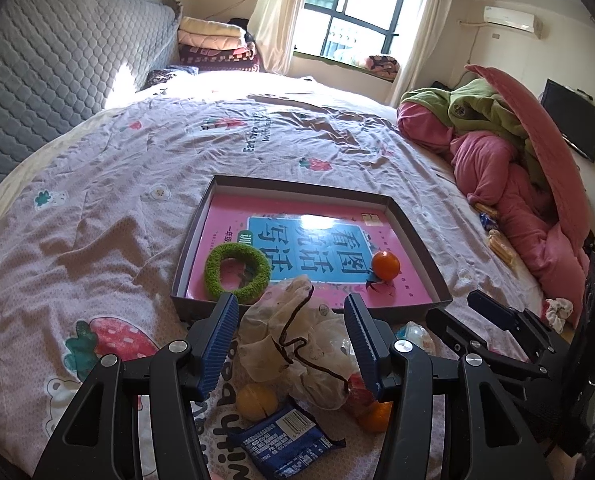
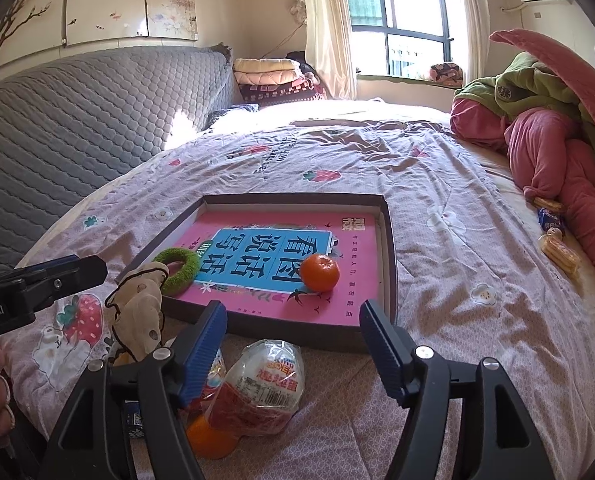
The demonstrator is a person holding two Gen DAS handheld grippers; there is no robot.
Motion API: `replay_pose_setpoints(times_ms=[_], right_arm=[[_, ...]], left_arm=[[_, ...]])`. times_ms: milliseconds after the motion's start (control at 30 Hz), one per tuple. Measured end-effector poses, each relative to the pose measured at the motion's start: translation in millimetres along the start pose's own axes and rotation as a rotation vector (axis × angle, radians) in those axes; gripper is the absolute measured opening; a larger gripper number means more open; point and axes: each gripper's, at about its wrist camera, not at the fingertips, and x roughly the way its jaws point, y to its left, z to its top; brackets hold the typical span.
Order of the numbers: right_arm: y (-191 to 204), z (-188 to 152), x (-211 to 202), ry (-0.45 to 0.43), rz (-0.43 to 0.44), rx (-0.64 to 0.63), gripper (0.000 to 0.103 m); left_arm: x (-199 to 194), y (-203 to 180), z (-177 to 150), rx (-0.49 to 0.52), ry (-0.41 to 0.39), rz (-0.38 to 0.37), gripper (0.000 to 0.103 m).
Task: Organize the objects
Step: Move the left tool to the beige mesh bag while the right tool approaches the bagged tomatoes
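My left tool [image 1: 291, 322] grips a crumpled cloth bag [image 1: 297, 344]; my right tool [image 2: 293, 330] gapes empty before the tray [image 2: 391, 248], a wrapped snack [image 2: 257, 388] half-hiding an orange [image 2: 209, 438].

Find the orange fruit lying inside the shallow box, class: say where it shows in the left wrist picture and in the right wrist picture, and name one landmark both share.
Left wrist view: the orange fruit lies right of centre, on the pink book, near the box's near right corner.
Right wrist view: the orange fruit sits at centre, above the gap between the fingers.
Shared landmark: the green ring, left of the fruit in both.
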Motion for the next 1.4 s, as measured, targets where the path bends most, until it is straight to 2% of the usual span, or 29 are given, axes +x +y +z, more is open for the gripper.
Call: replay_pose_setpoints(times_ms=[767, 1100, 1400], right_arm=[[4, -21, 21, 0.118, 0.008, 0.042, 0.069], [3, -27, 28, 0.162, 0.025, 0.074, 0.069], [-2, -33, 35, 0.218, 0.059, 0.121, 0.069]], left_arm=[[42, -12, -9, -0.036, 0.068, 0.086, 0.058], [55, 5, -19, -0.054, 0.111, 0.133, 0.058], [63, 23, -26, -0.082, 0.144, 0.143, 0.058]])
